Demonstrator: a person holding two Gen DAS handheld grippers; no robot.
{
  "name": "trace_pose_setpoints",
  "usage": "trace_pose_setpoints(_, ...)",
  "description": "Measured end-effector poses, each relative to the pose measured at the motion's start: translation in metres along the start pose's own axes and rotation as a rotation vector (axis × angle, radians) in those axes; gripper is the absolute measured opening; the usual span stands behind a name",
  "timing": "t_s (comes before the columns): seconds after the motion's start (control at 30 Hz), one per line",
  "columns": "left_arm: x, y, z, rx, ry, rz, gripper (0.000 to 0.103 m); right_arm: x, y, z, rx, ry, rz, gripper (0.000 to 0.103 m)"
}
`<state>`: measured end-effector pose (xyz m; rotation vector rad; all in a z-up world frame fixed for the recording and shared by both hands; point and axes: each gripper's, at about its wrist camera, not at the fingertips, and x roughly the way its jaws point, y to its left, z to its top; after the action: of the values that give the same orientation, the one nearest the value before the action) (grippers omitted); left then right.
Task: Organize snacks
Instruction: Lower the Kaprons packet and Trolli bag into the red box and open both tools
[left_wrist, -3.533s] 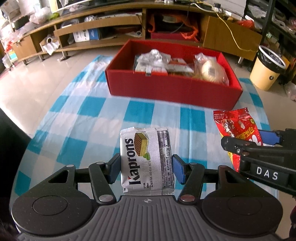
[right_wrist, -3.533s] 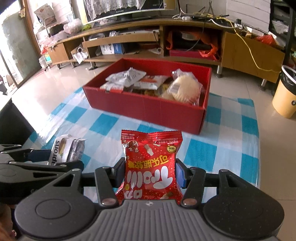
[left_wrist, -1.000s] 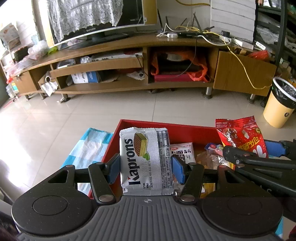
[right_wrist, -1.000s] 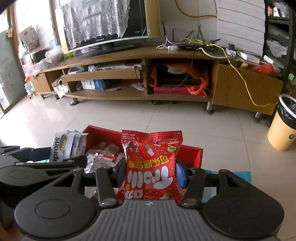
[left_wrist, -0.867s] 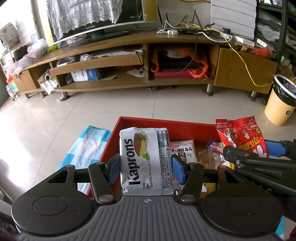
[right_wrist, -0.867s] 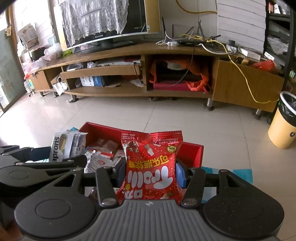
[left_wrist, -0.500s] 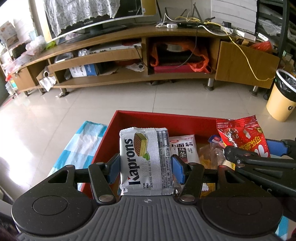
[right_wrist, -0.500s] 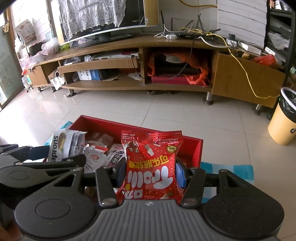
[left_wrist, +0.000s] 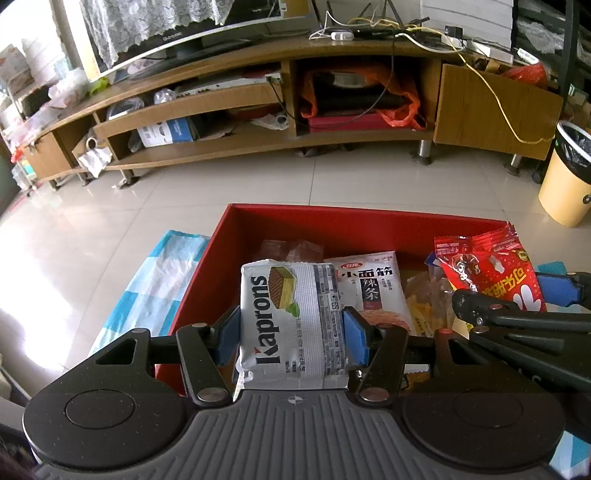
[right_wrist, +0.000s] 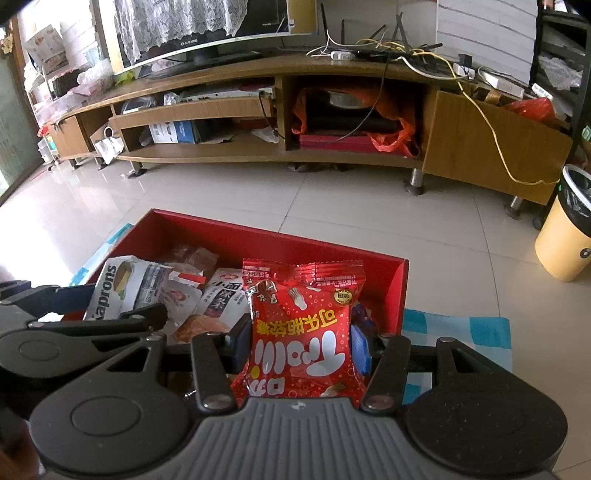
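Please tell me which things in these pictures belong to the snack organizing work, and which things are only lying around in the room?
Part of the job:
- Kaprons wafer pack, in the left gripper
- red snack bag, in the right gripper
- red box, with snacks inside

Only lying around:
- yellow trash bin
- TV stand
- blue checked cloth
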<state>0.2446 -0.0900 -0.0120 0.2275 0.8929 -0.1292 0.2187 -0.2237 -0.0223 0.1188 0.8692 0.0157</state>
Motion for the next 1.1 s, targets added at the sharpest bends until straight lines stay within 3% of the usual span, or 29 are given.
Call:
trace_pose_setpoints(0.37, 0.005, -0.004, -0.002, 0.015, 0.007, 0.022, 0.068, 0.007, 0.0, -0.003, -0.005, 0.012, -0.015, 0.054)
trace_pose_setpoints(0.77, 0.004, -0.001, -0.002, 0.008, 0.014, 0.051, 0.086, 0.01, -0.006, -0.006, 0.008, 0.03, -0.045, 0.062)
trace_pose_setpoints(1.1, -0.004, 0.01, 0.001, -0.029, 0.007, 0.042, 0.088, 0.006, -0.009, -0.007, 0.012, 0.037, -0.053, 0.067)
